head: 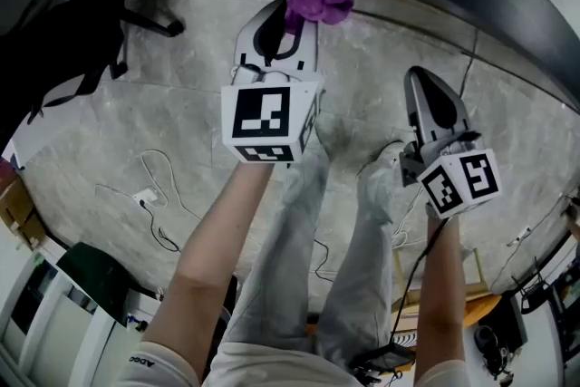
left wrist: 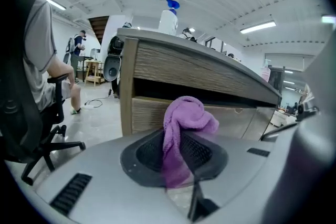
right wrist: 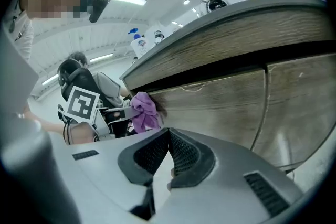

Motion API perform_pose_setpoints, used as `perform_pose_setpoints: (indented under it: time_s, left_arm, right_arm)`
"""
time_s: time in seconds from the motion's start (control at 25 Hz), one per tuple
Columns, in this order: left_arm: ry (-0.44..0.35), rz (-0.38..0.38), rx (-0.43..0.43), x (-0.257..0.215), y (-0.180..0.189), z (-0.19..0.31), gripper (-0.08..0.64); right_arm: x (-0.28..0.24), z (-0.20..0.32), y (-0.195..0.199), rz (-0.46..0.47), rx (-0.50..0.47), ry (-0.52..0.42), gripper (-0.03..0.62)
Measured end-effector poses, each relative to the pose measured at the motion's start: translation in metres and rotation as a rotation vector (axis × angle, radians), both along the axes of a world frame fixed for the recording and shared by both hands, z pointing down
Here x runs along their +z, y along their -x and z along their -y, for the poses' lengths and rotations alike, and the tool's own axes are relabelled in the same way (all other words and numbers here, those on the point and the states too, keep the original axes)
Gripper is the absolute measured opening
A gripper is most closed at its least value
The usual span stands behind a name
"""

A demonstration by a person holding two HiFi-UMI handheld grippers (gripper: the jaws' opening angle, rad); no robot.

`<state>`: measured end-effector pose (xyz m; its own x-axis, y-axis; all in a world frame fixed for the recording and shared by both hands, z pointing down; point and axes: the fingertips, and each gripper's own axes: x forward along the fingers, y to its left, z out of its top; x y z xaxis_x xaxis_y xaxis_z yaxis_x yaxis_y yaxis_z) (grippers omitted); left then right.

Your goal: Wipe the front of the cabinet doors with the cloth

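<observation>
Cloth [head: 319, 0] pinched in left gripper [head: 292, 21], bunched at cabinet door [right wrist: 220, 97], right gripper [right wrist: 168, 150] clenched empty

The head view looked steeply down from above on the left gripper [head: 283, 21], the right gripper [head: 431, 101] and the floor [head: 181, 104]. Each gripper view looked up from low and close at the cabinet [left wrist: 199, 68] front. All three views shared the cloth [head: 319, 0].

We are wearing pale grey trousers [head: 308, 222] and short white sleeves [head: 168, 364]. Our left gripper [head: 293, 16] and right gripper [head: 420, 77] are showing silver-grey shells, black ribbed pads [right wrist: 185, 153] and white cubes [head: 263, 124] bearing black square markers.
</observation>
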<state>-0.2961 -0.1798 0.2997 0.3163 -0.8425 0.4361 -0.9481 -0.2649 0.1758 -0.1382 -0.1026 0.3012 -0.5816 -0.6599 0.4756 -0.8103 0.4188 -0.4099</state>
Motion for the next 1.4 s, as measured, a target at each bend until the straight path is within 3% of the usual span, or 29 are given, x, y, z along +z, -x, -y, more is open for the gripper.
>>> perform_pose_setpoints:
  time_s: [0.52,0.72,0.84,1.08,1.4]
  left_arm:
    - [-0.015,0.046,-0.123,-0.001,0.08,0.007,0.075]
    - [0.009,0.03,-0.263,0.008,0.119,0.003,0.074]
    - [0.003,0.039,-0.284,0.004,0.12,-0.006,0.074]
    - [0.036,0.046,-0.207,0.006,0.05,-0.037,0.074]
    - [0.103,-0.032,-0.065,0.031,-0.124,-0.055,0.074]
  right_arm:
    - [-0.005,0.013,0.038,-0.012,-0.071,-0.006,0.028]
    - [0.012,0.008,0.046,0.026,-0.094,0.006,0.028]
    - [0.016,0.0,0.04,0.05,-0.1,0.009,0.028]
    - [0.012,-0.015,0.002,0.082,-0.095,0.015,0.028]
    - [0.025,-0.021,-0.1,0.099,-0.016,0.044,0.028]
